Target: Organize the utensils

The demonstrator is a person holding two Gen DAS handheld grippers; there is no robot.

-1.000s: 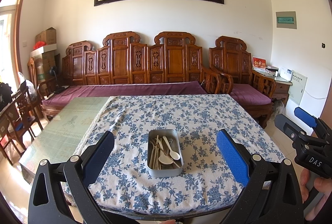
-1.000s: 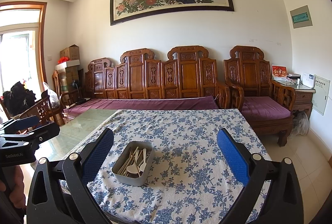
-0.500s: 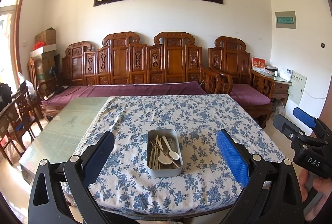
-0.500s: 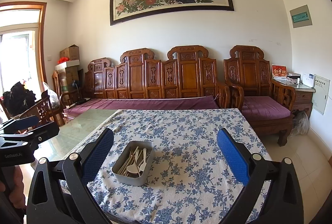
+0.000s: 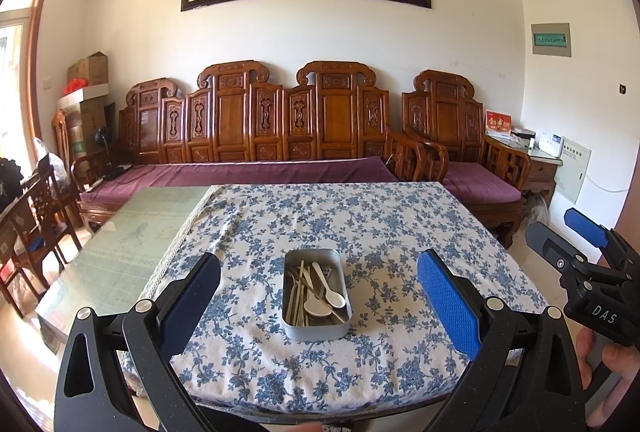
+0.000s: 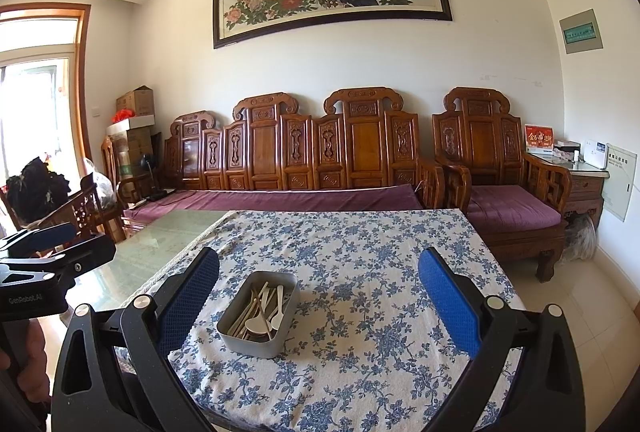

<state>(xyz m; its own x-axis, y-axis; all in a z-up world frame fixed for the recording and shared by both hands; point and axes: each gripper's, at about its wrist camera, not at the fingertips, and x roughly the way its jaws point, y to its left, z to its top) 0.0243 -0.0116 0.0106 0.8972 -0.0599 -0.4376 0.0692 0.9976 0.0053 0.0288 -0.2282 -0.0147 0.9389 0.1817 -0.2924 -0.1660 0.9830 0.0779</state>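
A grey metal box (image 5: 317, 328) sits on the blue-flowered tablecloth (image 5: 360, 224) near the table's front edge. Inside it lie white spoons (image 5: 334, 295) and pale chopsticks (image 5: 298, 296), crossed over each other. My left gripper (image 5: 318, 302) hangs open in front of the table, its blue pads wide on either side of the box and well short of it. My right gripper (image 6: 318, 302) is open too, with the box (image 6: 259, 340) toward its left finger; spoons (image 6: 256, 326) show inside. Each gripper appears at the edge of the other's view.
The cloth covers the right part of a glass-topped table (image 5: 132, 232). A carved wooden sofa with purple cushions (image 5: 256, 172) stands behind it, an armchair (image 5: 480, 188) at the right, wooden chairs (image 5: 36, 220) at the left. White tiled floor (image 6: 592, 312) lies to the right.
Both grippers have barely shifted; the views are nearly the same and the box and utensils have not moved.
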